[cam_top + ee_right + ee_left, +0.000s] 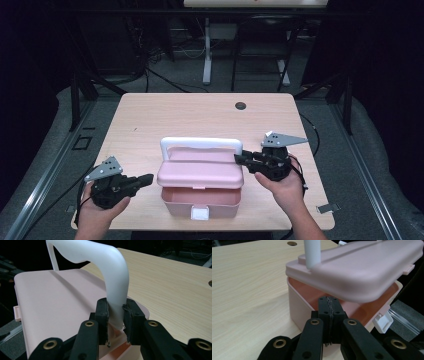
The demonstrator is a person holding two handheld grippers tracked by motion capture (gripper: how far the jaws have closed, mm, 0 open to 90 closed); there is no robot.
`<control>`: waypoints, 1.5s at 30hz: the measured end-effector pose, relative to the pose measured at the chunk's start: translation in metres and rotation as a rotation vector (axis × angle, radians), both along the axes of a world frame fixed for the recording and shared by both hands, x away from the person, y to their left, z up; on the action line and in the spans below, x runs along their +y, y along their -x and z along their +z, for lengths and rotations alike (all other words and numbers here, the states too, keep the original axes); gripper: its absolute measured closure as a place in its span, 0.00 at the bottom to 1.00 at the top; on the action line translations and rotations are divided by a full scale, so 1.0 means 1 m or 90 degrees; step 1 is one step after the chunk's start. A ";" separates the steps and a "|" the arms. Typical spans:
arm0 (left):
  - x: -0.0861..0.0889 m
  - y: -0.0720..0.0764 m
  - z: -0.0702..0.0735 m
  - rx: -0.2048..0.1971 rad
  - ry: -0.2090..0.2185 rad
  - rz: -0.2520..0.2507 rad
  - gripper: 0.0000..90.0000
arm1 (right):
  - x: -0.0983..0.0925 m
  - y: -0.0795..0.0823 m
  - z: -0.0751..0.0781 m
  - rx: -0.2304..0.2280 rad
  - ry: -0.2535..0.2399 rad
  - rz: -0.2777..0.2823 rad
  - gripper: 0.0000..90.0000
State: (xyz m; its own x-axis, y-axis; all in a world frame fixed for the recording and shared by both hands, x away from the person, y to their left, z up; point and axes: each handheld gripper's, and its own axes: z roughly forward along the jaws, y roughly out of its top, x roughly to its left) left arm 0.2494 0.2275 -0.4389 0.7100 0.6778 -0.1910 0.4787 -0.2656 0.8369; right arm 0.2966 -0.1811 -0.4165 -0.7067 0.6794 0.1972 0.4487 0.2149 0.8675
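Note:
A pink box (pixel 176 201) sits near the front edge of the table, its lid (pixel 200 174) lifted partway so the inside shows. My right gripper (pixel 241 159) is shut on the right end of the lid's white handle (pixel 200 142); in the right gripper view the pads (pixel 103 312) pinch the handle (pixel 112 277). My left gripper (pixel 148 178) is to the left of the box, apart from it. In the left gripper view its jaws (pixel 329 308) are pressed together with nothing between them, pointing at the gap under the lid (pixel 362 267). A white latch (pixel 200 214) hangs on the front wall.
The wooden table (pixel 150 115) has a round cable hole (pixel 240 105) at the back. Bare tabletop lies behind and to both sides of the box. Beyond the far edge stand a white desk leg (pixel 206 55) and cables on a dark floor.

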 end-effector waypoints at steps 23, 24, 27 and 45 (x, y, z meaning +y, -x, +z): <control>-0.032 -0.008 -0.007 0.029 -0.016 -0.067 1.00 | -0.001 -0.004 0.000 0.002 -0.003 0.005 0.83; -0.034 -0.009 -0.008 0.031 -0.020 -0.071 1.00 | -0.001 -0.004 0.000 0.002 -0.003 0.005 0.83; -0.037 -0.009 -0.009 0.033 -0.023 -0.074 1.00 | -0.001 -0.003 0.000 0.001 -0.002 0.006 0.83; -0.039 -0.012 -0.004 0.033 -0.025 -0.075 1.00 | -0.020 0.011 0.000 -0.015 -0.028 -0.040 0.78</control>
